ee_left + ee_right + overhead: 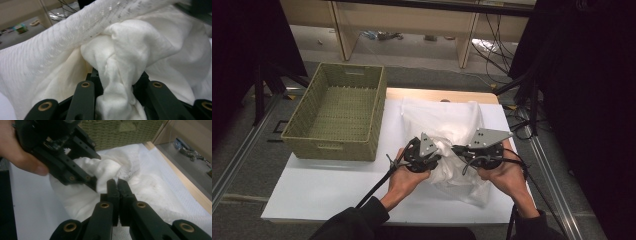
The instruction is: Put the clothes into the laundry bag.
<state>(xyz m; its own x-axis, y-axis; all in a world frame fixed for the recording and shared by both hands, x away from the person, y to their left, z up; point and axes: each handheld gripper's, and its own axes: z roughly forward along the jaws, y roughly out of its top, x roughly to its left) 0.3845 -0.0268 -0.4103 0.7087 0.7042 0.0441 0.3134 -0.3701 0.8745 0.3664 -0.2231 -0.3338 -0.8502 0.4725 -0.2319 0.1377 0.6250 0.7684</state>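
Note:
A crumpled white cloth lies on the white table cover, right of centre. My left gripper meets it from the left. In the left gripper view its jaws are shut on a twisted bunch of the white cloth, which rises between them. My right gripper points in from the right, close to the left one. Its jaws are pressed together, tips at the cloth, with no fabric visible between them. The right gripper view also shows the left gripper gripping the bunch.
A green woven basket stands with nothing in it at the table's left, its wall also visible. The wooden table edge runs behind the cloth. Beyond it are a shelf unit and floor cables.

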